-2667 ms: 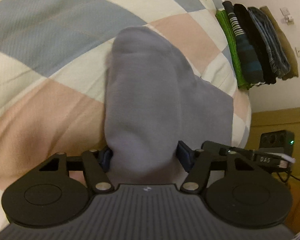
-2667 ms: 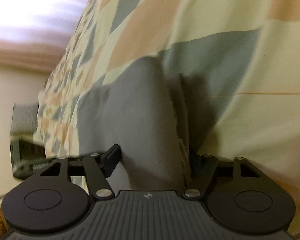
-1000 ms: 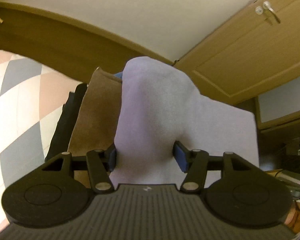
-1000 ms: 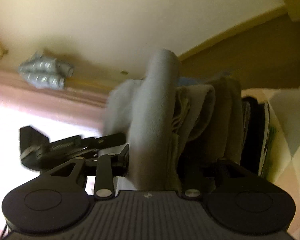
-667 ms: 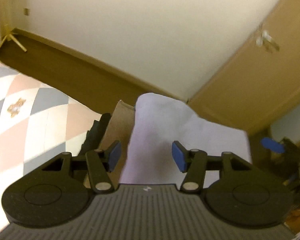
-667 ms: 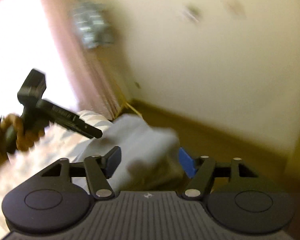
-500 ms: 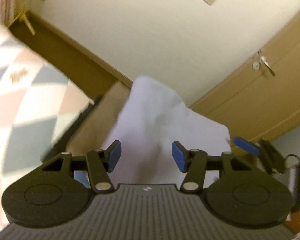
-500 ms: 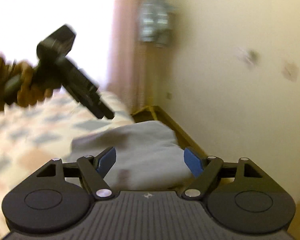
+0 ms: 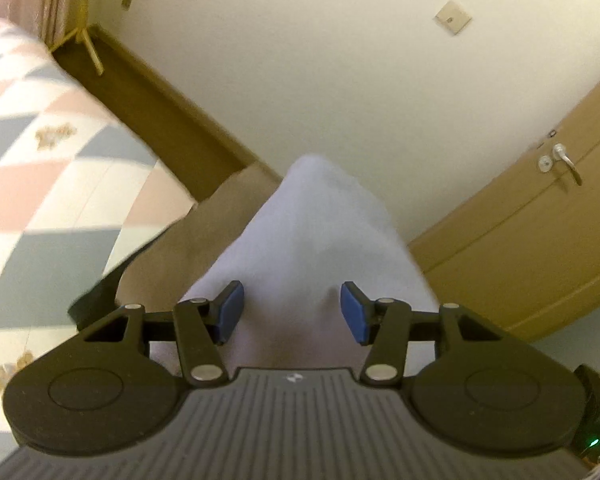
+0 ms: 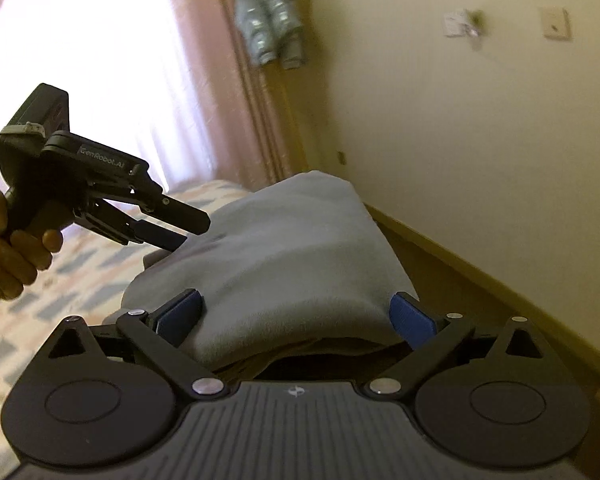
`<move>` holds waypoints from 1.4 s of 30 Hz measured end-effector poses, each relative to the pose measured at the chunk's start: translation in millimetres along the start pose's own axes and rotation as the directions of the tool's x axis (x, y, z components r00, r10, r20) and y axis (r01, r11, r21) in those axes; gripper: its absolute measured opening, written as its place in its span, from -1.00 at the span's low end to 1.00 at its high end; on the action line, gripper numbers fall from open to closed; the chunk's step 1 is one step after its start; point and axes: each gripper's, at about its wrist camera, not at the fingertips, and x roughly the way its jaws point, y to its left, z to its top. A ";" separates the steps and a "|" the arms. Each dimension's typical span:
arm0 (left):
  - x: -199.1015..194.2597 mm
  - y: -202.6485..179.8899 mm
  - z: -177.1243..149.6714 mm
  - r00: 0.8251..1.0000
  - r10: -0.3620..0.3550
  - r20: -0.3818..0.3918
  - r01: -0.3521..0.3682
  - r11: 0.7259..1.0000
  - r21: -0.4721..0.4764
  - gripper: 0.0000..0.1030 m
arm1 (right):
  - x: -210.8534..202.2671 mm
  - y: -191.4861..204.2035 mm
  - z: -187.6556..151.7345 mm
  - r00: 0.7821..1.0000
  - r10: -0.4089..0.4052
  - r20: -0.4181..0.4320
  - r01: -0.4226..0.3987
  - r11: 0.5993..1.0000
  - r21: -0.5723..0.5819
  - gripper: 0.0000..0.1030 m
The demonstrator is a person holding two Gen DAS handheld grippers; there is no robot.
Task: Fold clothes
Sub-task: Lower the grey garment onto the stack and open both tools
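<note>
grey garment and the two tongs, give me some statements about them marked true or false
1. The left tongs are open, with the blue pads clear of the cloth. True.
2. The right tongs are clamped shut on the grey garment. False: they stand wide open, one pad on either side of the garment.
3. The grey garment lies on top of a brown folded item. True.
4. In the right wrist view the left tongs show at the garment's far edge, held by a hand. True.
5. The garment is spread flat on the floor. False: it sits folded on a stack at the edge of the checked bedspread.
</note>
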 end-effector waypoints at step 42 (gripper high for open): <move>-116.9 -100.9 -102.7 0.912 0.394 0.113 -0.409 0.889 0.203 0.41 | -107.3 87.4 5.4 0.986 -0.165 0.034 0.163 0.985 0.057 0.90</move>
